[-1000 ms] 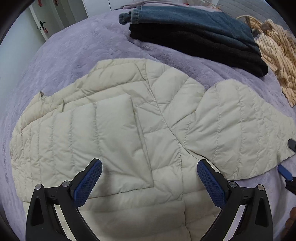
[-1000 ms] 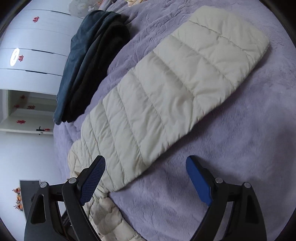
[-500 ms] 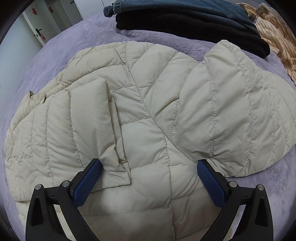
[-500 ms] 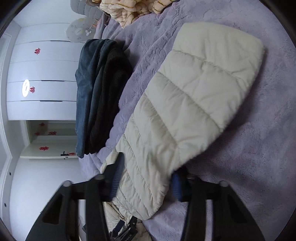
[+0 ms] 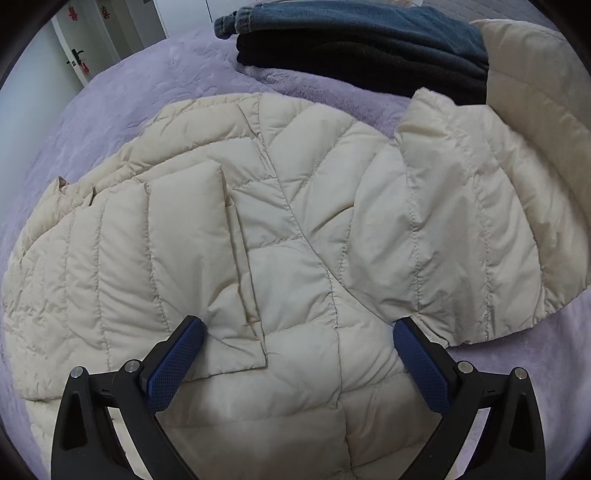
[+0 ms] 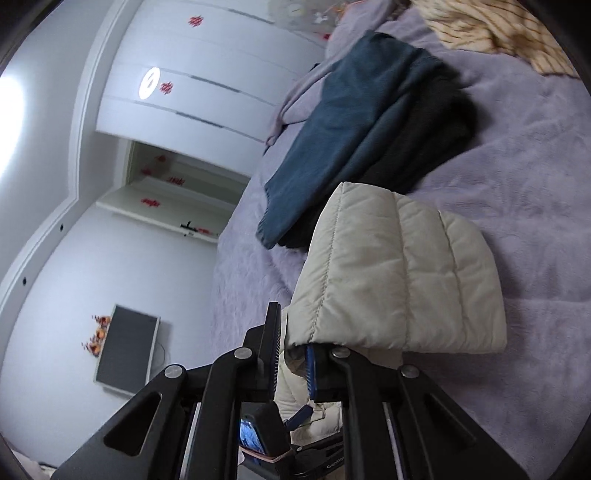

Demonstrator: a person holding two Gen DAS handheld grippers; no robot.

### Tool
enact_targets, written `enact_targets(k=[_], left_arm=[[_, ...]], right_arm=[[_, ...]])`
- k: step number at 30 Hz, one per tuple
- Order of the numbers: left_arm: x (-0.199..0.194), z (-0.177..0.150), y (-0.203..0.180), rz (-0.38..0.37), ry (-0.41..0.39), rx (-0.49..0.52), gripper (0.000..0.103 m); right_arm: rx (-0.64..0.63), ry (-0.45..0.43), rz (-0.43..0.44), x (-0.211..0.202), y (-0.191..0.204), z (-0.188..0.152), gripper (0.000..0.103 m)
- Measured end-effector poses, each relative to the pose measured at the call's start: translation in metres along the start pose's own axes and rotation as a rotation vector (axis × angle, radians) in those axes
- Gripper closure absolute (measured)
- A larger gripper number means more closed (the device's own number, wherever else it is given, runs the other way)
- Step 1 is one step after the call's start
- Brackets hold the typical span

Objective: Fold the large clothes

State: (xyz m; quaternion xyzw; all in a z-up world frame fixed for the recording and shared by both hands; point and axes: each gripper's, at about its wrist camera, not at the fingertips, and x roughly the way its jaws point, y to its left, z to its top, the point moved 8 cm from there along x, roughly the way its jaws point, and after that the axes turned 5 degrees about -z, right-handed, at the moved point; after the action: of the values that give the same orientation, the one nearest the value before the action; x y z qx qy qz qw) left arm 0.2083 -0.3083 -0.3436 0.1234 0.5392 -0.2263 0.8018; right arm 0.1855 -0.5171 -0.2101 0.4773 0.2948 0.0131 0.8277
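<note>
A cream quilted down jacket (image 5: 295,240) lies spread on the purple bedspread (image 5: 147,85). One sleeve is folded flat across its left side. My left gripper (image 5: 295,354) hovers open just above the jacket's lower middle, nothing between its blue pads. The other sleeve (image 5: 480,221) bends upward at the right edge of the left wrist view. In the right wrist view that sleeve (image 6: 399,280) is lifted off the bed, its cuff end pinched in my right gripper (image 6: 291,332), whose jaws are still closing on the fabric.
A folded pile of blue and black clothes (image 5: 369,48) (image 6: 351,140) lies behind the jacket. A tan striped garment (image 6: 498,29) sits at the far corner. A white wardrobe (image 6: 203,81) and a dark screen (image 6: 125,347) stand beyond the bed.
My right gripper went from wide open to closed on the sleeve's end and lifted it off the bed. In the left wrist view the sleeve's far end has risen.
</note>
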Motion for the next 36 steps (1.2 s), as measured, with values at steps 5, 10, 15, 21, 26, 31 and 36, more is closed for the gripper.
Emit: enact_targets(k=[5,10,15,21,26,31,36], left_arm=[[-0.051,0.010,0.033,-0.036,-0.090,-0.063,0.000],[-0.090,0.007,0.104,-0.010,-0.149,-0.164,0.000],[-0.100,-0.010,0.181,0.060,-0.160,-0.230,0.000],[-0.082,-0.047,0.250,0.095,-0.103,-0.299,0.000],[-0.061,-0.065,0.265,0.064,-0.060,-0.346,0.000],[-0.053,-0.070,0.268,0.041,-0.054,-0.360,0.000],[-0.052,-0.069,0.268,0.015,-0.053,-0.373,0.000]], right_arm=[[-0.153,0.074,0.026,0.035,0.054,-0.019,0.090],[-0.295,0.161,0.036,0.073,0.099,-0.054,0.090],[-0.447,0.288,0.016,0.121,0.128,-0.110,0.090],[-0.583,0.493,-0.061,0.189,0.123,-0.191,0.090],[-0.497,0.579,-0.186,0.221,0.082,-0.221,0.089],[-0.325,0.531,-0.196,0.206,0.059,-0.212,0.027],[-0.072,0.353,-0.172,0.176,0.036,-0.169,0.027]])
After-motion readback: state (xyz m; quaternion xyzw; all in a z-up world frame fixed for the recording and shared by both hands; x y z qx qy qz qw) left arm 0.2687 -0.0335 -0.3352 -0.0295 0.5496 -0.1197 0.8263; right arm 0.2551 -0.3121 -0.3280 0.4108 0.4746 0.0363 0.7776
